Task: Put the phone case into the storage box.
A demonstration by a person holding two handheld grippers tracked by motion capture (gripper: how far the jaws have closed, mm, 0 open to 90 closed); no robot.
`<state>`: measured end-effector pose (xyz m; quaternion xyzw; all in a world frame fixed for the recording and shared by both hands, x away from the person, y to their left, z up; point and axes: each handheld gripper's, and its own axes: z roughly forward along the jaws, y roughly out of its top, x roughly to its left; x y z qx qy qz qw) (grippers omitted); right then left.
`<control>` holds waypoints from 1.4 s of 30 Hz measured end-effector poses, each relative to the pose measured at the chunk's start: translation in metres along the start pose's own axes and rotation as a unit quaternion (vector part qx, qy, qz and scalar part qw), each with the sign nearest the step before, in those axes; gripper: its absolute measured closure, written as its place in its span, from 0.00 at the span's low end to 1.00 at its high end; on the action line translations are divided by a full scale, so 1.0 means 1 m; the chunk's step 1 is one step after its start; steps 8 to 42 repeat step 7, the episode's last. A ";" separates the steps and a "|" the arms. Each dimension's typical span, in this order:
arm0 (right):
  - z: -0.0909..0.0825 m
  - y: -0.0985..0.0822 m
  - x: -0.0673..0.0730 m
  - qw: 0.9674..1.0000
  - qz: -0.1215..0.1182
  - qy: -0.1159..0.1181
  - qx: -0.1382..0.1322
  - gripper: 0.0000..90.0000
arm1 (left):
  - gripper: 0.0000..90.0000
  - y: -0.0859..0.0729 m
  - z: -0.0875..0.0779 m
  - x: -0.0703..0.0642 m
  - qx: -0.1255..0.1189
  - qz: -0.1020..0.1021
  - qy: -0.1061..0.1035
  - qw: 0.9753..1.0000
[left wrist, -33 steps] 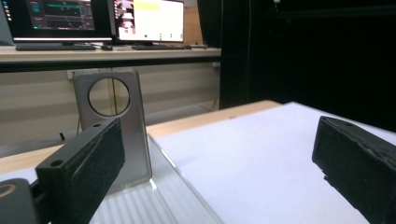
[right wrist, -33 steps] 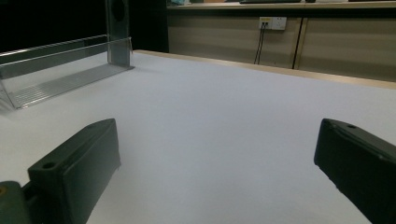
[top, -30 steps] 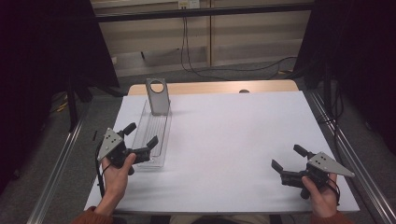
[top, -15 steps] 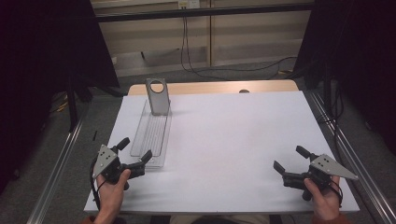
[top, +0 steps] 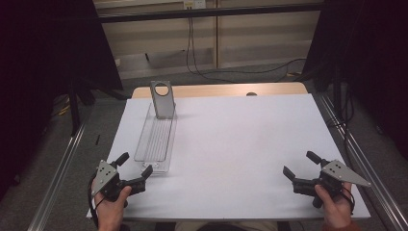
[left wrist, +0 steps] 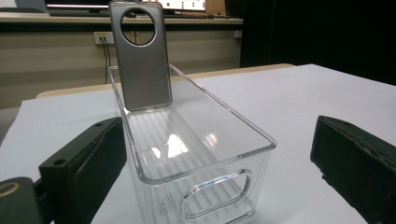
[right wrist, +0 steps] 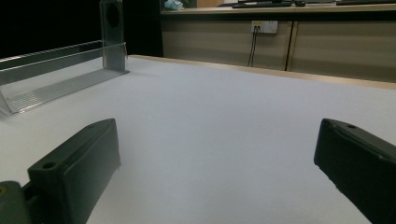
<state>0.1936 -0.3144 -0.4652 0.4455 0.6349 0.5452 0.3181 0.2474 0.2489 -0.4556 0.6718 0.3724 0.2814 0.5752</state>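
Note:
A long clear plastic bin lies on the white table, its near end wall with an oval handle hole. A grey phone case with a round hole stands upright against the bin's far end. My left gripper is open at the table's near left, its jaws on either side of the bin's near end, nothing held. My right gripper is open and holds nothing at the near right, well away from the bin and the phone case.
A strip of wooden tabletop shows beyond the white sheet. Metal rails run along both table sides. Cables hang by the far wall. Broad white surface lies between the two grippers.
My left gripper has drawn back toward the near edge, from beside the bin to just in front of its near end. The right gripper has shifted slightly nearer the edge.

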 end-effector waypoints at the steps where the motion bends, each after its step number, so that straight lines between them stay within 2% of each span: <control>1: 0.000 0.000 0.000 1.000 -0.002 0.003 0.001 0.00 | 0.04 0.000 0.000 0.000 0.002 0.003 0.004 1.000; 2: 0.000 0.000 0.000 1.000 -0.004 0.005 0.001 0.00 | 0.04 0.000 0.001 0.001 0.007 0.006 0.003 1.000; 5: 0.001 0.000 0.000 1.000 -0.006 0.007 0.002 0.00 | 0.04 0.003 0.000 0.002 0.000 0.008 0.017 1.000; 7: 0.002 0.000 -0.001 1.000 -0.005 0.006 0.001 0.00 | 0.03 0.003 0.001 0.002 -0.005 -0.004 0.009 1.000; 42: 0.002 0.000 -0.001 1.000 -0.005 0.006 0.001 0.00 | 0.03 0.003 0.001 0.002 -0.005 -0.004 0.009 1.000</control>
